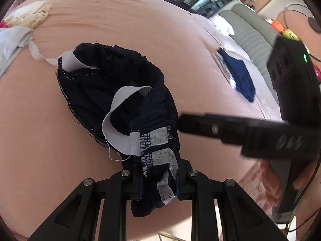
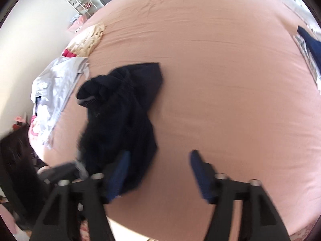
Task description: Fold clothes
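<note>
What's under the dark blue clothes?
Under the dark blue clothes only the pink bed sheet shows around them. Whatever lies directly beneath is covered. The left tool pinches one edge.

no text, label, brand or number can be read anywhere; distant shelf items are too blurred.

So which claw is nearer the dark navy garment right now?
Left. The left claw is shut on the dark navy garment, pinching its waistband. The right claw is open beside it, one finger over its edge, not gripping.
</note>
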The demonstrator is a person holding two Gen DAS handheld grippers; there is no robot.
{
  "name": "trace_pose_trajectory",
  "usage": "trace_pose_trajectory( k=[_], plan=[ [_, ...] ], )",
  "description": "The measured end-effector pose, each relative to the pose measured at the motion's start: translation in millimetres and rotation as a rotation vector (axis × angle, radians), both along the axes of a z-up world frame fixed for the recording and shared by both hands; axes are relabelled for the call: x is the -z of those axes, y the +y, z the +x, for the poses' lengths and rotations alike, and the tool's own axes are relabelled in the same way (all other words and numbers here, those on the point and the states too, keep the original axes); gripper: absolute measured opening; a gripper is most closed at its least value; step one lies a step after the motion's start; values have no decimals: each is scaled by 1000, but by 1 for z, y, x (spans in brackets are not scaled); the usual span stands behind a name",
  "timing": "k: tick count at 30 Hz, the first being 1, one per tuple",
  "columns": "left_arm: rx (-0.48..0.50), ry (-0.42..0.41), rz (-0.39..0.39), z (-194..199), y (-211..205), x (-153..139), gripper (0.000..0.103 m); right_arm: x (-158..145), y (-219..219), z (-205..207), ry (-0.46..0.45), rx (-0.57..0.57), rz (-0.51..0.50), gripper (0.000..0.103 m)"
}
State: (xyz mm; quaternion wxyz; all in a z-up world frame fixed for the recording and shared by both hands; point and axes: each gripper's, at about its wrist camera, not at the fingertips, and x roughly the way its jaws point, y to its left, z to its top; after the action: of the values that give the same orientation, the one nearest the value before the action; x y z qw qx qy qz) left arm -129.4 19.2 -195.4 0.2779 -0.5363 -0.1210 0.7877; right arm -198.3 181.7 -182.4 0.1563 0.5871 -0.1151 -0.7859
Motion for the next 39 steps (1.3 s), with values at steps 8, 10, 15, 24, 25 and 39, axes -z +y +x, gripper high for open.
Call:
trace_pose_trajectory(
  k=[8, 10, 15, 24, 25, 39],
  plan=[
    [-6, -73, 15, 28, -5, 9, 50, 35, -19, -2, -49, -133, 73, 56],
    [-37, -54, 12, 30, -18, -1, 50, 18, -22, 6, 26, -176, 71, 25],
    [-107, 52, -40, 34, -40, -22, 50, -10, -10, 28, 105, -230, 103, 20],
    [60, 44, -206, -18, 19, 1, 29, -5, 36, 88, 19, -145, 34, 24],
    [86, 35, -204, -20, 30, 4, 20, -4, 41, 90, 11, -123, 49, 29],
    [206, 46, -81, 26, 30, 0, 44, 26, 14, 20, -73, -50, -86, 69]
  ],
)
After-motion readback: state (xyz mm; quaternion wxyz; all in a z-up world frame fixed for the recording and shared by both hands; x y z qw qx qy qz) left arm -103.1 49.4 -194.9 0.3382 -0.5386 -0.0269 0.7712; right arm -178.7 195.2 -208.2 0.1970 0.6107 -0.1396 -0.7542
